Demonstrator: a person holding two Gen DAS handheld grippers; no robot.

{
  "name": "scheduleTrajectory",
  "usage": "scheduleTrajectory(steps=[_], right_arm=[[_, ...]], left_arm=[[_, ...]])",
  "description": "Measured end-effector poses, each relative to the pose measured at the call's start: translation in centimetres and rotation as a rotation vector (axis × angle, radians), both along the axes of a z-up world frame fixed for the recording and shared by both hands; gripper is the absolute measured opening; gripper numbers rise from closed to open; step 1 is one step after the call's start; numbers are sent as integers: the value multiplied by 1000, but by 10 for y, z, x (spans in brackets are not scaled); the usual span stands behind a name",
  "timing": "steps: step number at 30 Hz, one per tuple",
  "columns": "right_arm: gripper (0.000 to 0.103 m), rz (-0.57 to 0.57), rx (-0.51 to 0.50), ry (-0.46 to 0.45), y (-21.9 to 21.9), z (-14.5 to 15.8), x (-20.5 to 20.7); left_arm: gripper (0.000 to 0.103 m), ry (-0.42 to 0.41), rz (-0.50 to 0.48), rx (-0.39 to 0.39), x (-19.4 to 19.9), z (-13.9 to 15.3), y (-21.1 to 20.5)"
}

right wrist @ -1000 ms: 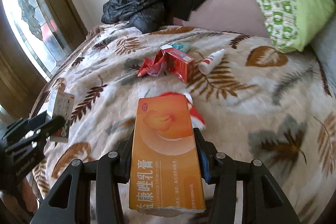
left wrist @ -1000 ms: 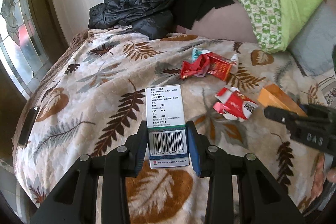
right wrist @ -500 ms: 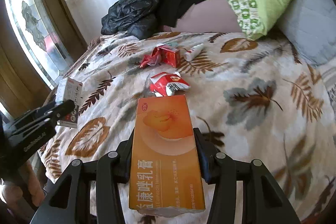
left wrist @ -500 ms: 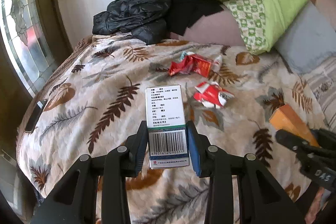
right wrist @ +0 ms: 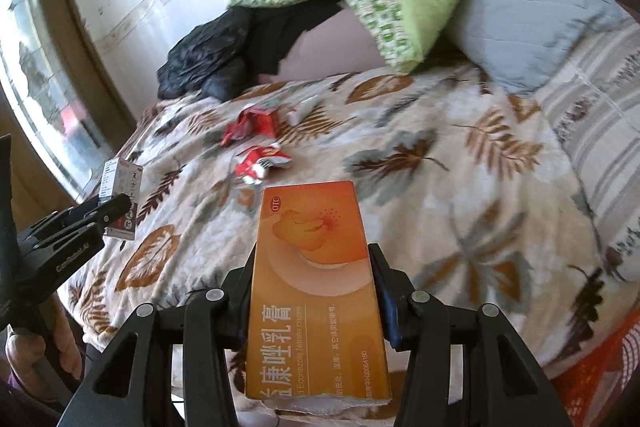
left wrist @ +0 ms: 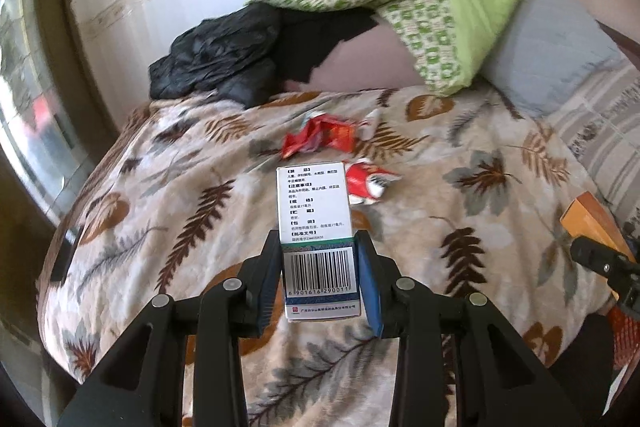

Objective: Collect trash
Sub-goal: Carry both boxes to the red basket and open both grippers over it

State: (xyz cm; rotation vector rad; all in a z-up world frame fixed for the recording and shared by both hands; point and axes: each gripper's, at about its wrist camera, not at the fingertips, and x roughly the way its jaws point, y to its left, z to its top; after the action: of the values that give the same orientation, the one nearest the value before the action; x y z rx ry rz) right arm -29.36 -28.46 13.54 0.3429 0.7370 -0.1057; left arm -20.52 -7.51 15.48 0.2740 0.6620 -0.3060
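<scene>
Low in the left wrist frame, the left gripper [left wrist: 319, 277] has its jaws pinching a white box [left wrist: 316, 227] with a barcode, held upright above the leaf-print blanket [left wrist: 160, 211] on the bed. Low in the right wrist frame, the right gripper [right wrist: 318, 285] has its jaws pinching an orange box [right wrist: 316, 287] by its long sides, its torn end toward the camera. Near the middle of each frame, two pieces of trash lie on the blanket: a crumpled red wrapper [left wrist: 370, 181] just beyond the white box, and farther up a red carton [left wrist: 320, 137] with a small white tube [left wrist: 372, 123] beside it on its right. At the upper left of the bed sits a black jacket [left wrist: 216, 55]; a green quilt [left wrist: 460, 7] and a grey pillow [left wrist: 548, 51] fill the upper right. Each gripper shows at the other frame's edge, with a hand [right wrist: 40, 347] at the lower left of the right wrist frame.
</scene>
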Motion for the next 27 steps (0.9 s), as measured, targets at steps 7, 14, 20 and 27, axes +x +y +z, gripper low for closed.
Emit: scheduleTrajectory(steps=[7,14,20,27], right_arm=[[52,-97,-10,-7,-24,5,-29],[52,-202,-10,1,-55,5,-64],[52,-294,-2,-6,-80,7,-95],[52,-413,-17,-24,-108,14,-139]], left_arm=[[35,9,-123,12,-13,6,-35],[35,-14,-229,35,-30,9,-73],[35,-7,-318,46,-45,8,-108],[35,10,-438,33,-70,12,-153]])
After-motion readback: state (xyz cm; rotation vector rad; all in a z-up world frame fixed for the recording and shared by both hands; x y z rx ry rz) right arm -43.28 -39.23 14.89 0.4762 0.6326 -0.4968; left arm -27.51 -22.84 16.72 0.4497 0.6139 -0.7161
